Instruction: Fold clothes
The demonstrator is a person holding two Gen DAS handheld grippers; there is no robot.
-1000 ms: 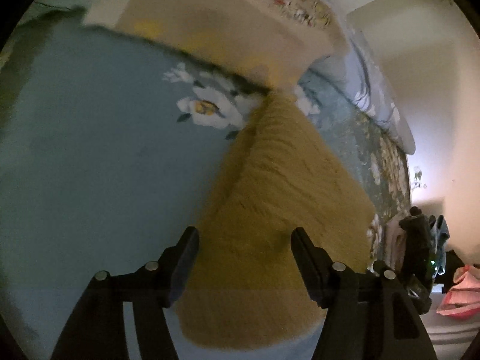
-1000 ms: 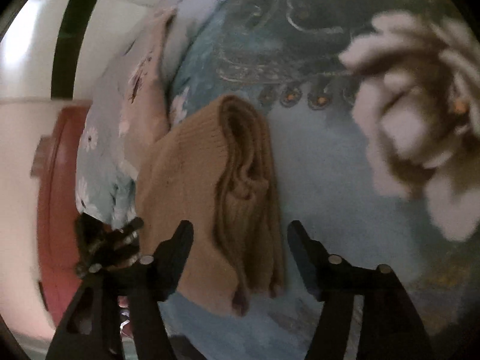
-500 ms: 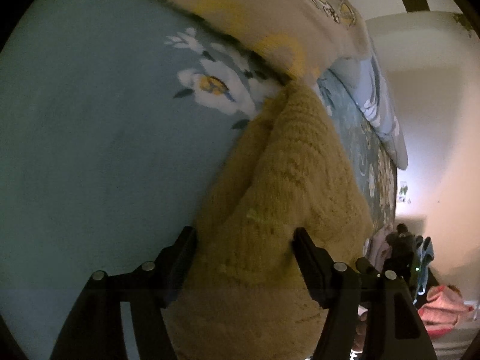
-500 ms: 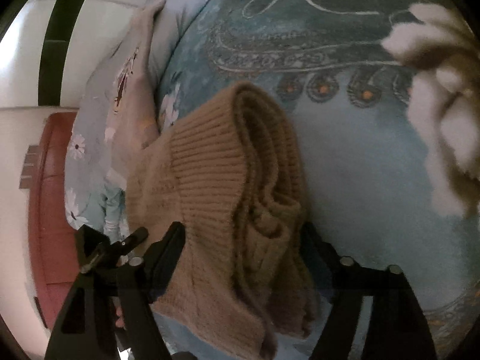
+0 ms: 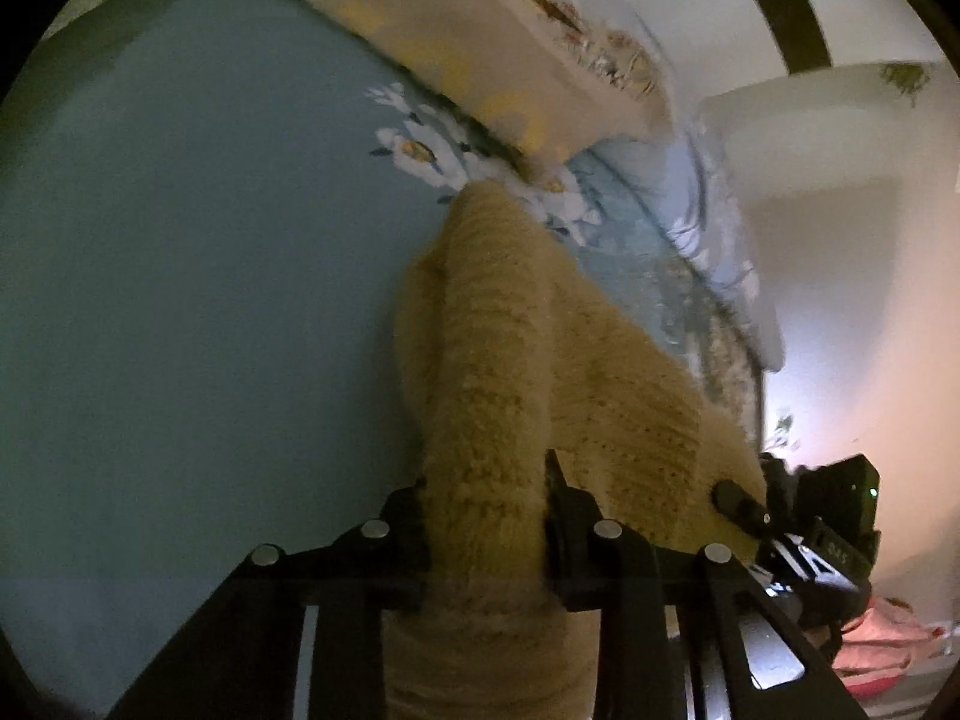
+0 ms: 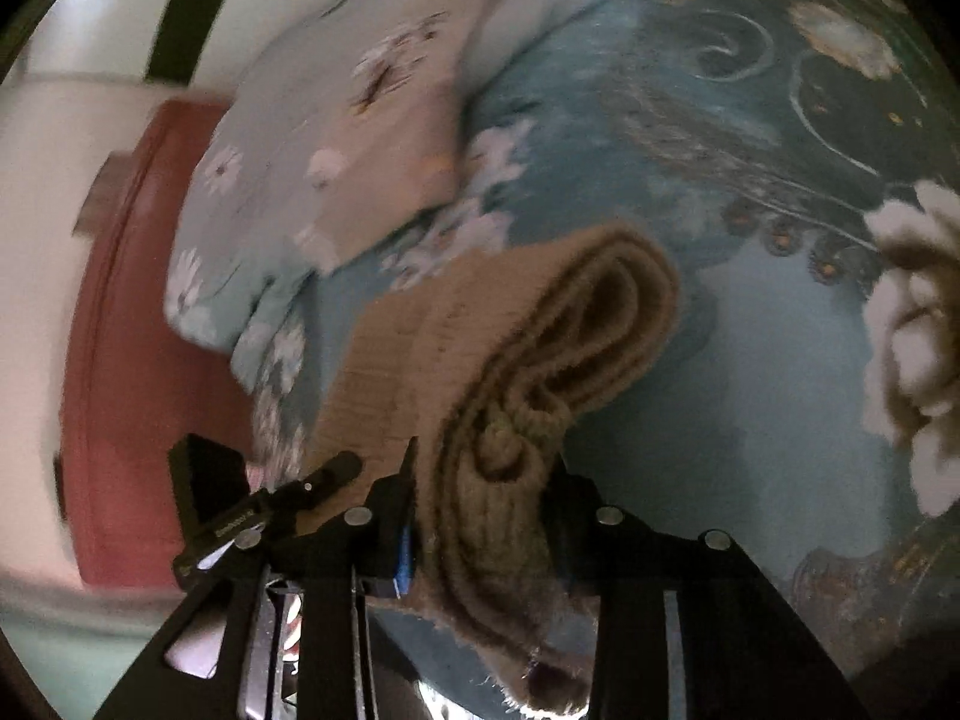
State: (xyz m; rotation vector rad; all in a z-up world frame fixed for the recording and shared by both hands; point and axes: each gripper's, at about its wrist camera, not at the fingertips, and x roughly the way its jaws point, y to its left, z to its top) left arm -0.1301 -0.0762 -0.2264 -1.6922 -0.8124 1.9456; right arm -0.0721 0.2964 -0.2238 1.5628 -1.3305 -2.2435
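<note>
Left wrist view shows the left gripper (image 5: pixel 486 522) pinching a thick ridge of the tan knit sweater (image 5: pixel 498 360), the fabric bunched between its two jaws and running forward onto the blue floral bedspread (image 5: pixel 180 300); a beige pillow (image 5: pixel 480 60) lies beyond the sweater's far end. At the right edge of that view sits the right gripper (image 5: pixel 798 516). Right wrist view shows the right gripper (image 6: pixel 480 516) clamped on the sweater's (image 6: pixel 510 348) rolled, layered edge, folds curling ahead of the jaws over the bedspread (image 6: pixel 750 390), with a floral pillow (image 6: pixel 336 156) to the left.
</note>
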